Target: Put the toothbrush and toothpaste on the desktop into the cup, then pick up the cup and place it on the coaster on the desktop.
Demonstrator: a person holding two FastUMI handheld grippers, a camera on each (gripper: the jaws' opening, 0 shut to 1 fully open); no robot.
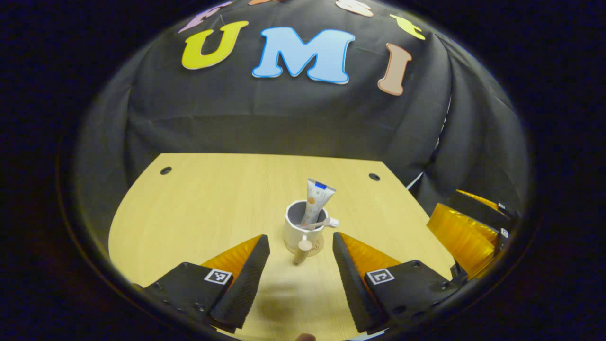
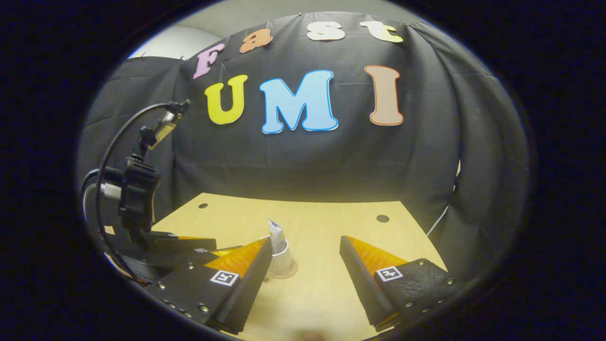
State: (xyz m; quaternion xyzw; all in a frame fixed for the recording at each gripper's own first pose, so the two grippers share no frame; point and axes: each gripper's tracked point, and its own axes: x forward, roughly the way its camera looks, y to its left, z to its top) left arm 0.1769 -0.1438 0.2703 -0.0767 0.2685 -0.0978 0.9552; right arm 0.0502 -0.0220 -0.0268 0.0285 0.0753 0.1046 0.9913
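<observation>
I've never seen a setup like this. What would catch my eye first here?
Mid-desk, a white cup stands on a coaster, with a toothpaste tube and toothbrush poking out. Facing it, the left hand-held gripper is open, holding nothing.

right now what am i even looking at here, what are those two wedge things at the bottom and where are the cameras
These are two hand-held grasping tools, each carried by a person, with a fisheye camera riding on each. The wedges at the bottom are that tool's own two fingers. In the left gripper view, the left tool is open, holding nothing; the other tool shows at its right edge. In the right gripper view, the right tool is open too. On the wooden desktop stands a white cup on a round coaster, with the toothpaste tube and toothbrush already inside it.
</observation>
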